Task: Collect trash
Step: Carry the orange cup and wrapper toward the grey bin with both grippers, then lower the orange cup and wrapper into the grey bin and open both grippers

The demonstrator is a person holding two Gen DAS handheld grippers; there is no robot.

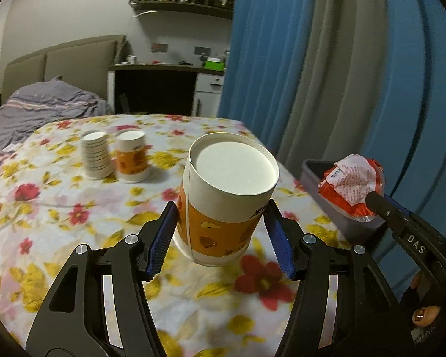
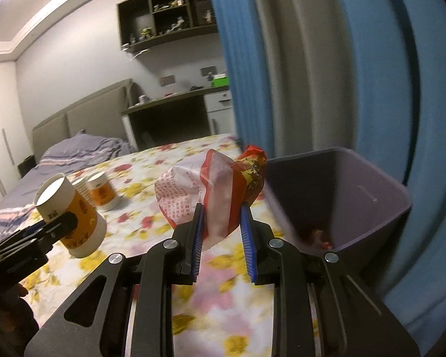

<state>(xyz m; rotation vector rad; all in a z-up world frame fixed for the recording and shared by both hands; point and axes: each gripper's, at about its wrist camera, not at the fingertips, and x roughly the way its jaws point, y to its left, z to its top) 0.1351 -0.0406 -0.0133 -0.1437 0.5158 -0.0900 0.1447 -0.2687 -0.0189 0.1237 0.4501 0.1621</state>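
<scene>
My left gripper (image 1: pixel 221 212) is shut on an upside-down orange and white paper cup (image 1: pixel 226 196), tilted and lifted off the floral table; it also shows in the right wrist view (image 2: pixel 71 211). My right gripper (image 2: pixel 221 211) is shut on a crumpled red and white wrapper (image 2: pixel 211 187), held above the table just left of the grey bin (image 2: pixel 368 205). In the left wrist view the wrapper (image 1: pixel 352 183) sits in front of the bin (image 1: pixel 318 175). Some small trash lies at the bin's bottom (image 2: pixel 318 235).
A stack of white paper cups (image 1: pixel 95 154) and another orange cup (image 1: pixel 132 156) stand upside down further back on the floral tablecloth (image 1: pixel 59 208). Blue and grey curtains (image 1: pixel 327 74) hang behind the bin. A bed (image 1: pixel 38 107) and a desk (image 1: pixel 163 83) lie beyond.
</scene>
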